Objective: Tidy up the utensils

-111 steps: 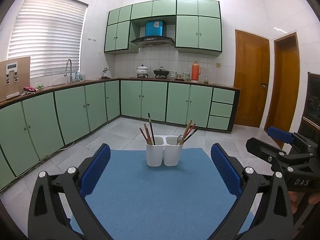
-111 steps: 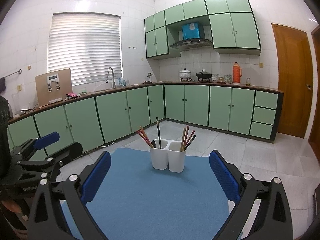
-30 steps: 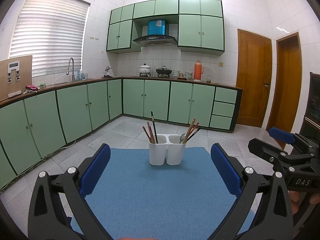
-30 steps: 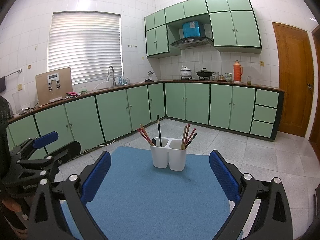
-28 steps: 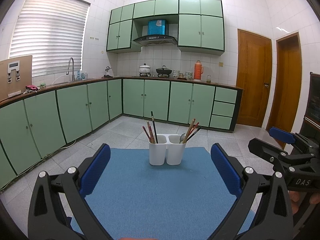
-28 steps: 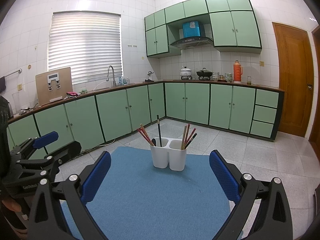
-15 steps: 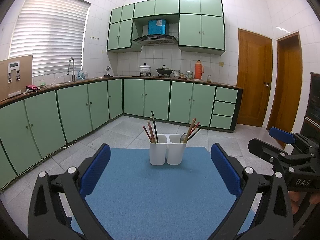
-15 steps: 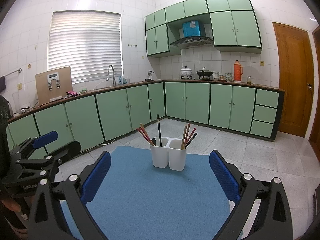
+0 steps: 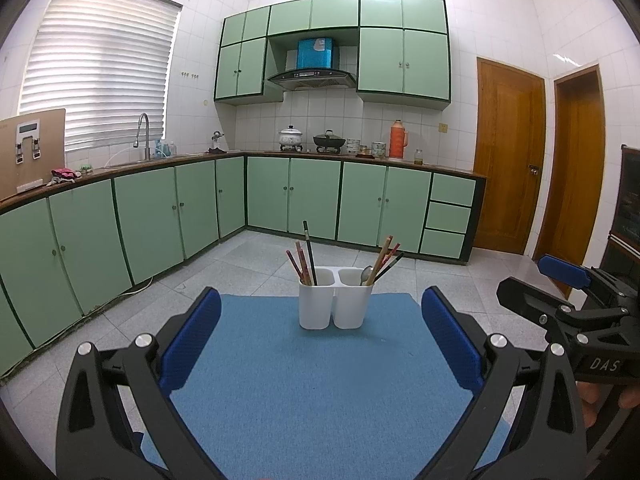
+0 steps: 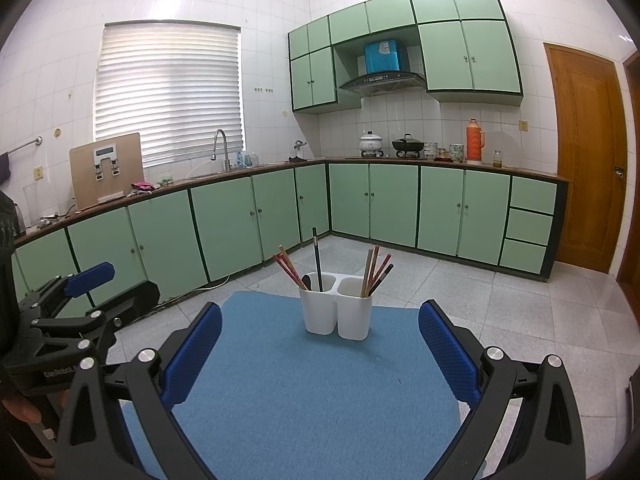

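Note:
A white two-compartment utensil holder stands upright at the far end of a blue mat; it also shows in the right wrist view. Its left cup holds red and black chopsticks; its right cup holds a metal spoon and more chopsticks. My left gripper is open and empty, well short of the holder. My right gripper is open and empty, also short of it, and shows at the right edge of the left wrist view.
The mat covers a small table with tiled floor all around. Green cabinets line the far walls, with a sink tap, pots and a red thermos on the counter. Wooden doors stand at the right.
Nothing has moved in the last second apart from a slight drift of both views. Both grippers stay open and empty.

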Demonstrator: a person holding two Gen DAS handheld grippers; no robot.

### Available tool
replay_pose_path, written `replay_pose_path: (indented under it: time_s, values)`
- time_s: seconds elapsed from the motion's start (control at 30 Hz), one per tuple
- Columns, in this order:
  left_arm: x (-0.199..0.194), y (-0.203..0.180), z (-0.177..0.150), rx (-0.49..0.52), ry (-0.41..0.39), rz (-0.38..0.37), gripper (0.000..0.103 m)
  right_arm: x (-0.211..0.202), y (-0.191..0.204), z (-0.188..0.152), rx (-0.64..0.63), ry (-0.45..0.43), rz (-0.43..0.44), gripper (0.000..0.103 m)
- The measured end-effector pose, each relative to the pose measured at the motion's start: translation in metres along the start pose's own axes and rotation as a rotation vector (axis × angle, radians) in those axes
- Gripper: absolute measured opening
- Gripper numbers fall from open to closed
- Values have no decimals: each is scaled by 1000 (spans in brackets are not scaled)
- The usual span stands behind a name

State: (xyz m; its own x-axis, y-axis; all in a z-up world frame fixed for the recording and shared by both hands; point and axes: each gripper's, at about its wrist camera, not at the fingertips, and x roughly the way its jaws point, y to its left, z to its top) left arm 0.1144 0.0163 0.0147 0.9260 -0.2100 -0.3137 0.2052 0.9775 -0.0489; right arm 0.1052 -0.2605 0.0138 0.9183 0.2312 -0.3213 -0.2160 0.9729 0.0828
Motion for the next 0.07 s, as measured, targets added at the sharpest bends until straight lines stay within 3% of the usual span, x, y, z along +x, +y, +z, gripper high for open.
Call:
replay_pose_path:
  time_s: [0.07]
  values:
    - [0, -2, -1, -1, 0, 1, 97, 0, 0, -1, 1, 1, -1, 97]
